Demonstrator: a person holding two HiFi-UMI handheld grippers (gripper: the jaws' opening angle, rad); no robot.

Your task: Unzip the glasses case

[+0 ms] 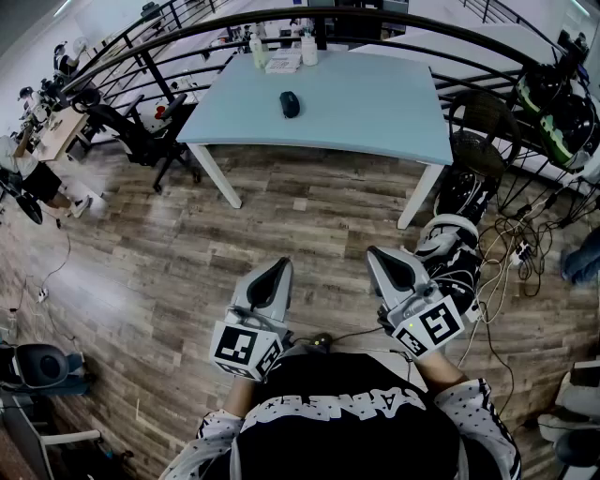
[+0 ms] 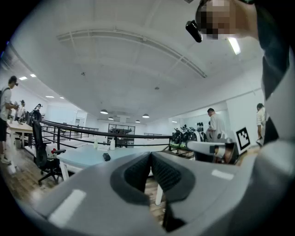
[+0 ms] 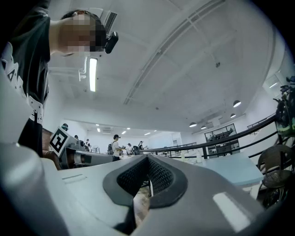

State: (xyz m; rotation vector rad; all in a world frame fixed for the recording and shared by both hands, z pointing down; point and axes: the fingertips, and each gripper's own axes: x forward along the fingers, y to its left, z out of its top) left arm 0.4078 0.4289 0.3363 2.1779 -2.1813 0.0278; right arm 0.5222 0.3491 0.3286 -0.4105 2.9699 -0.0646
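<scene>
The glasses case [image 1: 290, 103] is a small dark oval lying on the light blue table [image 1: 375, 103], far ahead of me. It shows as a dark spot [image 2: 106, 156] in the left gripper view. Both grippers are held close to my body over the wooden floor, well short of the table. My left gripper [image 1: 280, 266] has its jaws together with nothing between them; its tips [image 2: 150, 154] meet. My right gripper [image 1: 376, 253] is also shut and empty [image 3: 148, 159]. Each gripper sees the other beside it [image 2: 212, 148] [image 3: 78, 156].
Two bottles [image 1: 258, 47] and a flat white packet [image 1: 283, 64] stand at the table's far edge. A black railing [image 1: 375, 23] curves behind it. An office chair [image 1: 131, 131] is left of the table; bikes, helmets [image 1: 562, 112] and floor cables [image 1: 511, 253] are at the right.
</scene>
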